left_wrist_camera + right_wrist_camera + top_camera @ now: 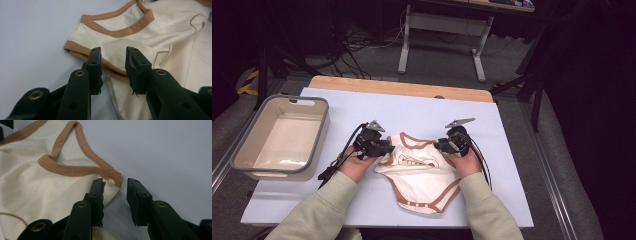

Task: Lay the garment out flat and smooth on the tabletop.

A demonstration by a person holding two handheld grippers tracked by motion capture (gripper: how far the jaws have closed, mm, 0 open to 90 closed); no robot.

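Note:
A cream baby bodysuit [422, 175] with brown trim lies flat on the light blue table top [412, 107], neck opening away from me. My left gripper [384, 148] sits at its left shoulder. In the left gripper view the jaws [113, 53] stand apart over the brown-edged sleeve [75, 48], with cloth showing in the gap. My right gripper [439, 145] is at the right shoulder. Its jaws [116, 183] are apart too, the shoulder corner with a white snap button [111, 183] lying against the left one. The bodysuit [37, 185] is loose and unlifted.
A grey-rimmed beige bin [319, 135] stands at the table's left side, nothing in it. A wooden strip [402, 89] runs along the far edge. Beyond it are table legs [404, 45] and cables on the floor.

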